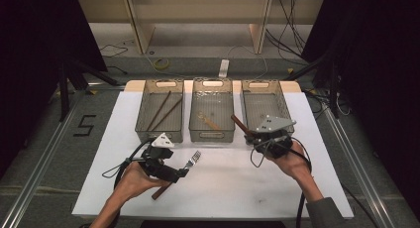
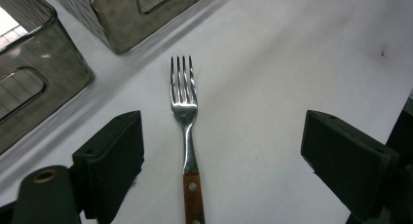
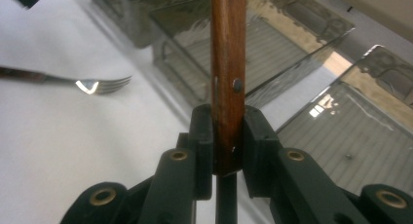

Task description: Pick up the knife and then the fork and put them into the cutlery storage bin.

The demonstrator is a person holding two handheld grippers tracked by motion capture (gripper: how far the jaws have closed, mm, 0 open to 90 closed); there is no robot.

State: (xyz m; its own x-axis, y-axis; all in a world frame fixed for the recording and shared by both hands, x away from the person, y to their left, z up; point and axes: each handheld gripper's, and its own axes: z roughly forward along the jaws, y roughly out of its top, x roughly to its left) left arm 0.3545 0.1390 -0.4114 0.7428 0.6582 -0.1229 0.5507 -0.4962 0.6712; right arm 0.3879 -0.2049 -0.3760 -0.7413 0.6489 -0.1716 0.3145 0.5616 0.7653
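A fork (image 1: 194,160) with a wooden handle lies on the white table (image 1: 233,183), tines pointing toward the bins. In the left gripper view the fork (image 2: 185,112) lies between the wide-apart jaws of my left gripper (image 2: 224,129), which touch nothing. My left gripper (image 1: 182,171) sits low over the fork's handle. My right gripper (image 1: 251,135) hovers at the front left corner of the right bin (image 1: 286,109), shut on a wooden-handled utensil (image 1: 239,123). The riveted handle (image 3: 228,53) stands clamped in my right gripper (image 3: 228,129); its other end is hidden.
Three mesh bins stand in a row at the back of the table. The left bin (image 1: 159,139) holds two brown sticks (image 1: 163,111). The middle bin (image 1: 212,137) holds a wooden-handled utensil (image 1: 210,122). Cables trail from both grippers across the table's front.
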